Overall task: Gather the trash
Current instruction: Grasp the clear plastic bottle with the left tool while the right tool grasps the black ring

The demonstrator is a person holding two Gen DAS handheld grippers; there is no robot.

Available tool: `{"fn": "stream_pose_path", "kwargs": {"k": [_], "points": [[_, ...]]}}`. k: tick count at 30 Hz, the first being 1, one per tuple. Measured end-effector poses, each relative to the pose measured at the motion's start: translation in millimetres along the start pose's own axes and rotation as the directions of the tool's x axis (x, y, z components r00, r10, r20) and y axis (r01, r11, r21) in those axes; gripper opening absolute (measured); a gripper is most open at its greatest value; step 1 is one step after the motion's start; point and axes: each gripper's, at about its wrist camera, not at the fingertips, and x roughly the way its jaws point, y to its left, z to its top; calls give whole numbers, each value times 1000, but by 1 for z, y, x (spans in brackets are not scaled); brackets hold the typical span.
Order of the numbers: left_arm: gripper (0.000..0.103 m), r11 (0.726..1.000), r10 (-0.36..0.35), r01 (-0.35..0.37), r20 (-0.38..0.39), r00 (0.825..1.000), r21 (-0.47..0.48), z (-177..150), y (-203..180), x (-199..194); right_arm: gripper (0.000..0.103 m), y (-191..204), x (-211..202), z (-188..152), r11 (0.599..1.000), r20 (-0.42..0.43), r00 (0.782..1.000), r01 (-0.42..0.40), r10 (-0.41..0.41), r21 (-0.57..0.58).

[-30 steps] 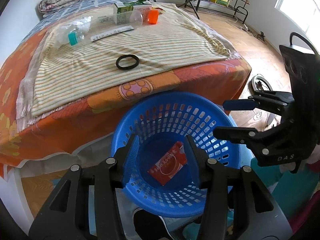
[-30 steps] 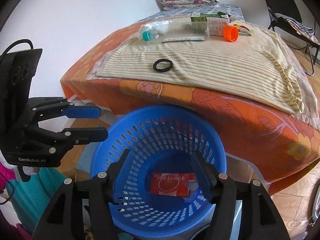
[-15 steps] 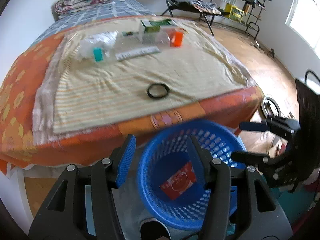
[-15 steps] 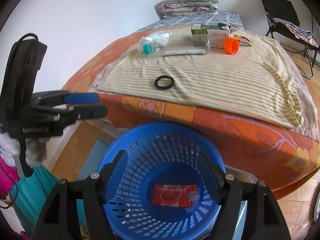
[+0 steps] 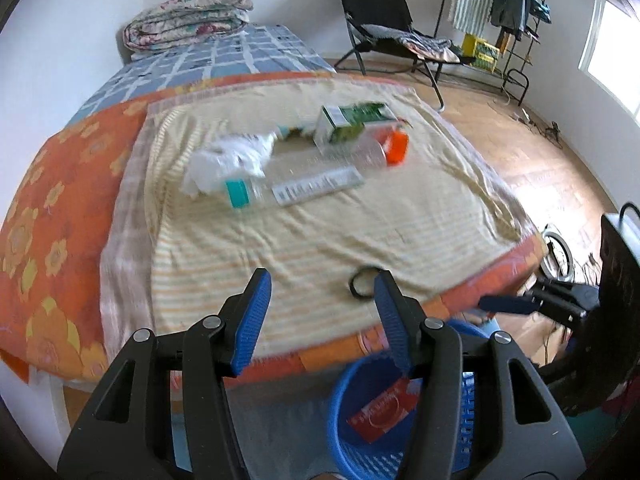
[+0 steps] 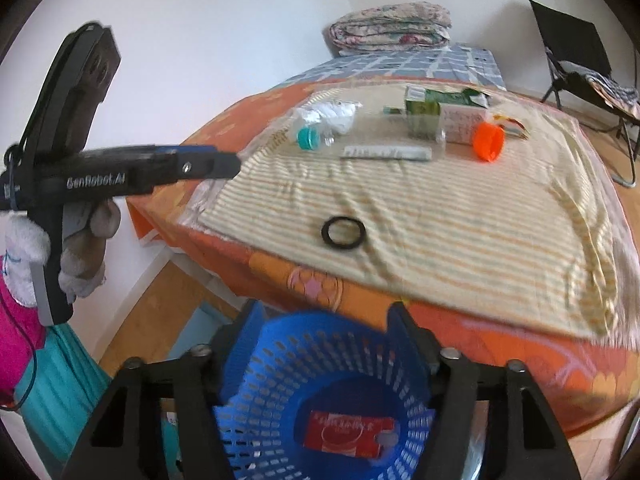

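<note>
Left gripper (image 5: pixel 320 312) unclenched, empty, lower centre; right gripper (image 6: pixel 324 332) closing on nothing. Thin black rubber ring (image 6: pixel 343 232) mid-frame: probably light, floppy; pinch across its band.

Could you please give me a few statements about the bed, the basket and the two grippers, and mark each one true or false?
1. A red packet lies inside the blue basket. True.
2. The black ring is in the basket. False: it lies on the striped cloth on the bed, apart from the other items.
3. The left gripper holds the ring. False: nothing is between its jaws; the ring only shows behind one finger.
4. A bottle with a teal cap lies on the cloth near crumpled white plastic. True.
5. The right gripper carries the orange cap. False: the cap sits far back on the cloth; the jaws are closing on nothing.
</note>
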Motion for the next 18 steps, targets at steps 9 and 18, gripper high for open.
{"fn": "stream_pose_path", "kwargs": {"k": [9, 18], "points": [[55, 1000, -4, 4, 13, 1000, -11, 38, 12, 21, 46, -3, 43, 39, 999, -45, 999, 10, -11, -35], [55, 999, -27, 28, 14, 1000, -20, 73, 12, 46, 36, -4, 85, 53, 988, -115, 988, 85, -100, -132]]}}
